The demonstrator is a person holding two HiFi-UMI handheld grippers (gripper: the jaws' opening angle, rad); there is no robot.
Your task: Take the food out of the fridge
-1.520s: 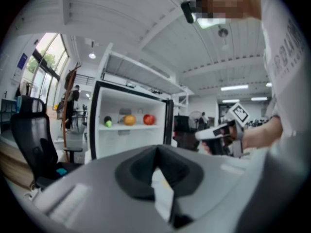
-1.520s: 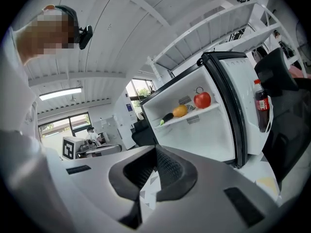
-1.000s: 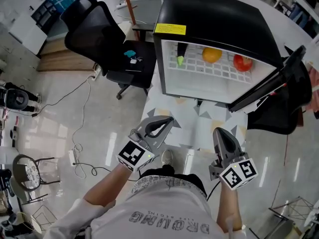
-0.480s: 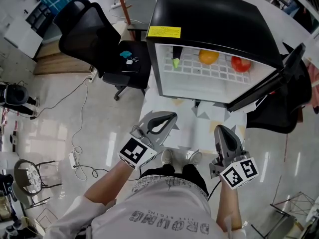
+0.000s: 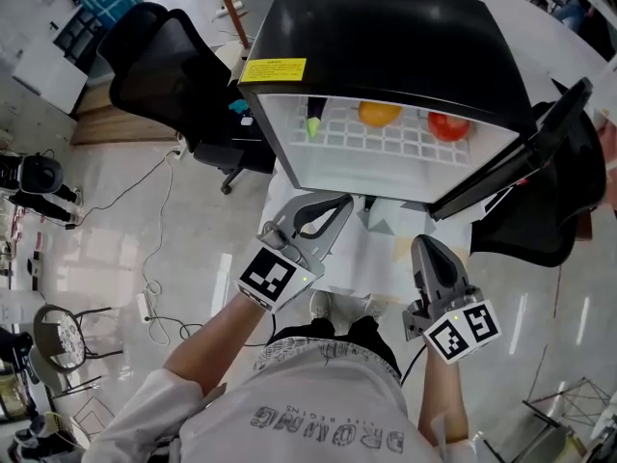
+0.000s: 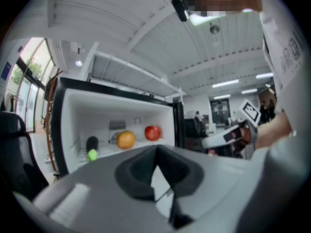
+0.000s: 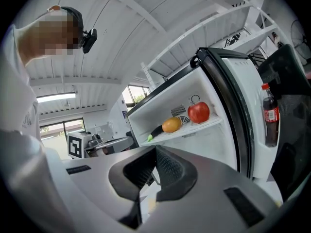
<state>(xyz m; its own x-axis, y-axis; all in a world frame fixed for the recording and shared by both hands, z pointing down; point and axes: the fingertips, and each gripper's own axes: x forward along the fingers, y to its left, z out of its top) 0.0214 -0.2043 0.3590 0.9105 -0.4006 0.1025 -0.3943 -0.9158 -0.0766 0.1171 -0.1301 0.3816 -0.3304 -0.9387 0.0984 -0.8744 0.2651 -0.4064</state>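
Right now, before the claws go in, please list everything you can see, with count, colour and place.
fridge: one, black outside, white inside, on the table
fridge door: one, black, swung open to the right
eggplant: one, dark with a green end, left on the shelf
orange: one, orange, middle of the shelf
apple: one, red, right on the shelf
bottle: one, dark with a red cap, in the door rack
table: one, white, under the fridge
chair: one, black, left of the fridge
cable: white, on the floor at left
left claw: grey, shut, empty, before the fridge
right claw: grey, shut, empty, before the fridge
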